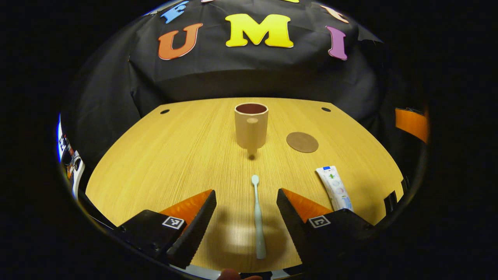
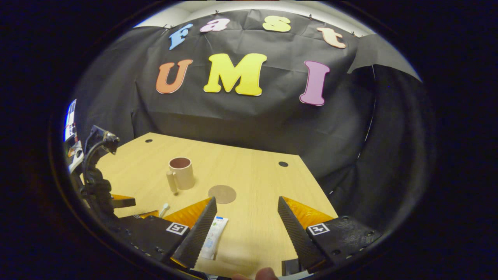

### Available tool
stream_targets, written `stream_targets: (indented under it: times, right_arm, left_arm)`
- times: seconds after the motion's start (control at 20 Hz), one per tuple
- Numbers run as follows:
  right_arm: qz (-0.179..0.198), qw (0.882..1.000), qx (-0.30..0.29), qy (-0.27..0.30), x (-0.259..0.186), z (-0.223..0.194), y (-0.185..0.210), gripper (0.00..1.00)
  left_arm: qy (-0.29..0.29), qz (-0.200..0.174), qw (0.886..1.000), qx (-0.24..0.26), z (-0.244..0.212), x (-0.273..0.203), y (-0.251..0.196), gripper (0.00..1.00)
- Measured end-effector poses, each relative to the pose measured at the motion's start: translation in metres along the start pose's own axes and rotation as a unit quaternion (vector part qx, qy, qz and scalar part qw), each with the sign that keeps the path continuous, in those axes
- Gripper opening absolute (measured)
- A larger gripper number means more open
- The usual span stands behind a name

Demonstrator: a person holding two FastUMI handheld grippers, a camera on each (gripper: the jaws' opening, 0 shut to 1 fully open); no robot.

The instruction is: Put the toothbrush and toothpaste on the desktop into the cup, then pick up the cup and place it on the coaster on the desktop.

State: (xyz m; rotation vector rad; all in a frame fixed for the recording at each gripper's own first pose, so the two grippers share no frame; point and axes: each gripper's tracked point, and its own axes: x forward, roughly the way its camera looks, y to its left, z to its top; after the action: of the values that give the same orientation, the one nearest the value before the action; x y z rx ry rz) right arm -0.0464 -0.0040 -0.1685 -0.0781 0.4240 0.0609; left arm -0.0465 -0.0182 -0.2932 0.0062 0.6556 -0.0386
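the slim pale green plastic toothbrush [image 1: 258, 217] lies flat on the light wooden bench [image 1: 163, 155], between the spread fingers of the left tongs [image 1: 246, 208], its long axis pointing away toward the beige ceramic cup [image 1: 251, 125]. the left tongs are nearer and hover low over it. the right tongs [image 2: 247, 217], also spread, hold nothing.

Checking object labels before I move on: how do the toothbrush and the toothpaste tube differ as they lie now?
The toothbrush is thin and plain pale; the toothpaste tube is flat, wider, white with printed graphics. The toothbrush lies between the left gripper's open fingers; the toothpaste tube lies outside them. Both lie flat on the desktop, untouched.
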Motion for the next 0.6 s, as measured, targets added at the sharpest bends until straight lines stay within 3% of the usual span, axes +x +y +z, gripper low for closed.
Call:
stream_targets:
  times: [0.15, 0.2, 0.4, 0.6]
  right_arm:
    - [-0.003, 1.000, -0.003, 0.006, -0.002, -0.003, -0.002, 0.95]
    - [-0.004, 1.000, -0.005, 0.007, -0.003, -0.003, -0.003, 0.95]
    - [-0.011, 1.000, -0.001, 0.006, -0.004, 0.000, -0.009, 0.95]
    - [-0.014, 1.000, 0.004, 0.007, -0.003, 0.000, -0.008, 0.95]
  left_arm:
    - [0.023, 0.000, 1.000, -0.001, -0.009, 0.015, -0.002, 0.96]
    - [0.034, 0.000, 0.999, 0.001, -0.013, 0.019, -0.003, 0.88]
    - [0.080, -0.004, 0.997, 0.008, -0.023, 0.021, -0.011, 0.72]
    - [0.091, -0.011, 0.996, 0.017, -0.021, 0.028, -0.018, 0.62]
